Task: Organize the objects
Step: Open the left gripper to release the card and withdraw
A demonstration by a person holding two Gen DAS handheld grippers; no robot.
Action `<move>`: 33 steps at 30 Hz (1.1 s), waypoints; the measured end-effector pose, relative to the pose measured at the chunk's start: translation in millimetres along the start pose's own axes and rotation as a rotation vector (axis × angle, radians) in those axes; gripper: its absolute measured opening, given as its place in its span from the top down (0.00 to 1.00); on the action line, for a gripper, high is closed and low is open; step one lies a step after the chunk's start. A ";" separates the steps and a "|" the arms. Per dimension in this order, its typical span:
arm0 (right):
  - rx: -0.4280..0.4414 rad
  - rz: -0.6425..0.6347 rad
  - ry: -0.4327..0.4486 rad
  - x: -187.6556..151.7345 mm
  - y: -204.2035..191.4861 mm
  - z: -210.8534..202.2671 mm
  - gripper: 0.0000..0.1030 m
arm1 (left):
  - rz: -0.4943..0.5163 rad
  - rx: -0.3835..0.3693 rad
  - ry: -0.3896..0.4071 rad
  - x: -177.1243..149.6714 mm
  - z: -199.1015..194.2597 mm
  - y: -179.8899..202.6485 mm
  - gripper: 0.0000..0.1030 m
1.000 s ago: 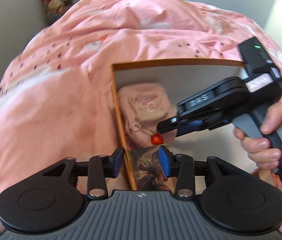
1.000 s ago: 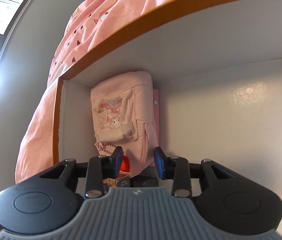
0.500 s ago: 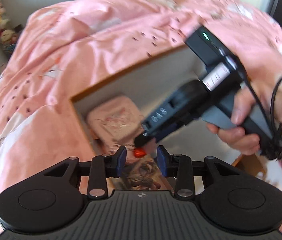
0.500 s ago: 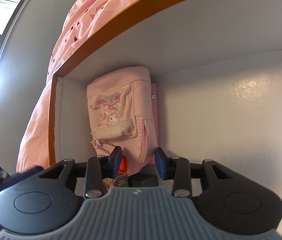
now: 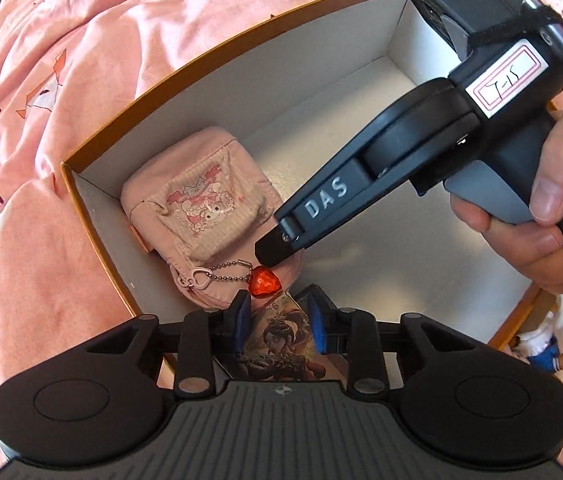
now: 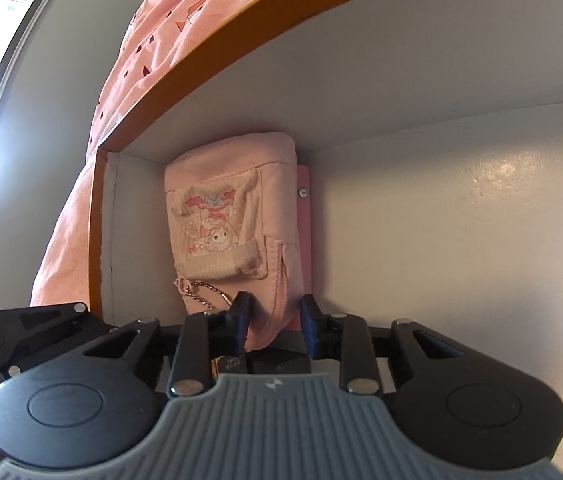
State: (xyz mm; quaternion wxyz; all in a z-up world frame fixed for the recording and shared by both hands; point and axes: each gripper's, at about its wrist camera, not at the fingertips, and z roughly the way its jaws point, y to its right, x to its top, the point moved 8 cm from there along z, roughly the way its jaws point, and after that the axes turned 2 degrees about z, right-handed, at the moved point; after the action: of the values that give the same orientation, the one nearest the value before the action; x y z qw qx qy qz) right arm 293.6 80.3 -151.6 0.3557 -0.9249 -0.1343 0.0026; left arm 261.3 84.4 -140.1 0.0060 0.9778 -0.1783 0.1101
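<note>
Tongs, left — just narrowed, straddling a picture card, pads not seen pressing it. Right tongs — also just narrowing around the low end of my pink pouch, which lies in the white box's corner on the bed. Risk: the red heart charm on its chain snags between tips, dragging the pouch askew.
</note>
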 end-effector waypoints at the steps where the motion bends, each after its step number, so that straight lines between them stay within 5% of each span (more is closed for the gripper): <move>1: 0.011 0.017 0.002 -0.5 1.3 -1.6 0.77 | -0.002 -0.011 0.003 -1.4 -1.1 0.0 0.70; 3: 0.056 0.060 0.005 -0.8 3.4 -5.5 0.89 | -0.004 -0.056 -0.032 -8.1 -1.0 2.1 0.97; 4: 0.077 0.084 0.009 -0.4 4.8 -8.1 0.91 | -0.013 -0.119 -0.055 -12.8 -0.1 6.4 0.99; 5: 0.096 0.107 0.013 0.1 6.4 -10.1 0.91 | -0.016 -0.159 -0.064 -17.4 0.5 10.6 0.99; 12: 0.256 0.214 0.016 -2.5 2.5 -23.6 0.95 | -0.010 -0.109 -0.047 -34.7 -1.2 7.5 0.99; 17: 0.257 0.192 0.026 -4.6 -5.8 -27.8 0.95 | -0.014 -0.092 -0.037 -42.9 -4.2 1.8 0.98; 23: 0.090 0.128 0.017 -12.2 2.1 -9.1 0.96 | -0.016 -0.096 -0.028 -49.0 -2.2 3.0 0.98; 30: 0.065 0.096 0.003 -17.8 -3.1 6.2 0.95 | -0.038 -0.106 0.018 -50.5 -12.7 2.9 0.94; 33: 0.059 0.068 0.014 -21.0 -6.8 -0.7 0.88 | -0.063 -0.106 0.060 -46.6 -23.5 4.6 0.93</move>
State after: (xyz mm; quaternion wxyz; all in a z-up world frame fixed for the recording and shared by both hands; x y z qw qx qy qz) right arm 271.7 79.4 -148.5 0.3832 -0.9181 -0.1004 0.0122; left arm 212.2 97.5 -127.5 0.0667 0.9775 -0.1527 0.1293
